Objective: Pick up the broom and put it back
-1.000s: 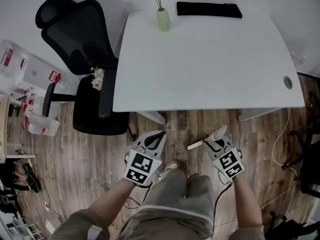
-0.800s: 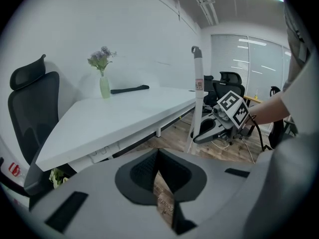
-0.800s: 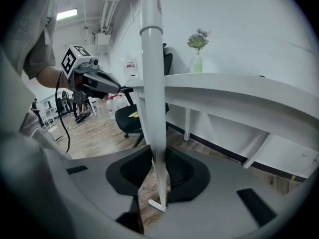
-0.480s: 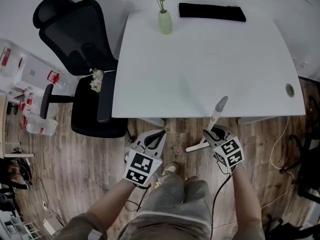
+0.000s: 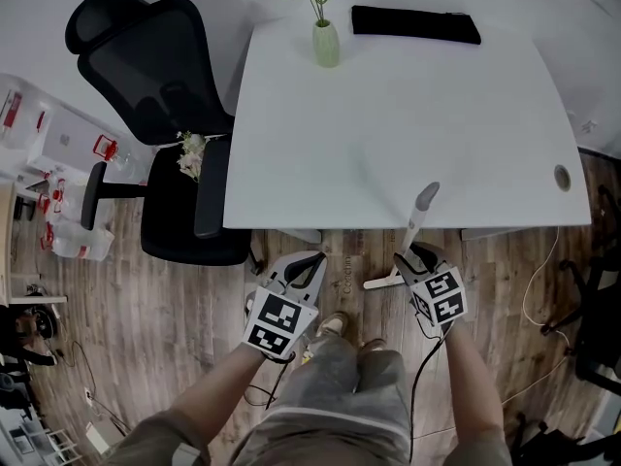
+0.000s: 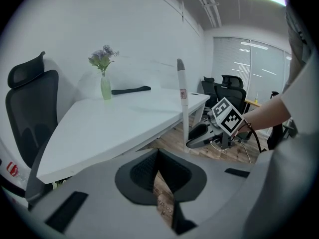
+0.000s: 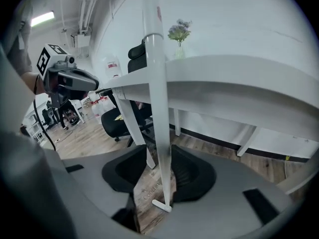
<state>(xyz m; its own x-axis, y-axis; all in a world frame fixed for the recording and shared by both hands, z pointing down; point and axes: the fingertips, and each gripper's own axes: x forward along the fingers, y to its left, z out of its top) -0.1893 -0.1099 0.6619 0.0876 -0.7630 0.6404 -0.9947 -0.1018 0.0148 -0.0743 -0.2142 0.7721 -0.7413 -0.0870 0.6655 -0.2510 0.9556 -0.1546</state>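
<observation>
The broom (image 5: 417,219) is a white stick with a grey tip; it stands nearly upright at the front edge of the white table (image 5: 388,153), its small white foot (image 5: 380,282) on the wood floor. My right gripper (image 5: 409,256) straddles the handle low down. In the right gripper view the handle (image 7: 157,93) rises between the jaws, which are opening, with a gap showing on its left side. My left gripper (image 5: 309,260) hovers over the floor to the left, shut and empty. From the left gripper view I see the broom (image 6: 183,103) and the right gripper (image 6: 195,139).
A black office chair (image 5: 155,95) stands left of the table. On the tabletop are a vase with flowers (image 5: 325,42) and a long black object (image 5: 415,22). Boxes and bottles (image 5: 58,144) crowd the far left; a cable (image 5: 543,260) runs over the floor at right.
The broom handle swung up from a low slant to nearly upright against the table edge. The right gripper shifted slightly toward the table. The left gripper stayed put.
</observation>
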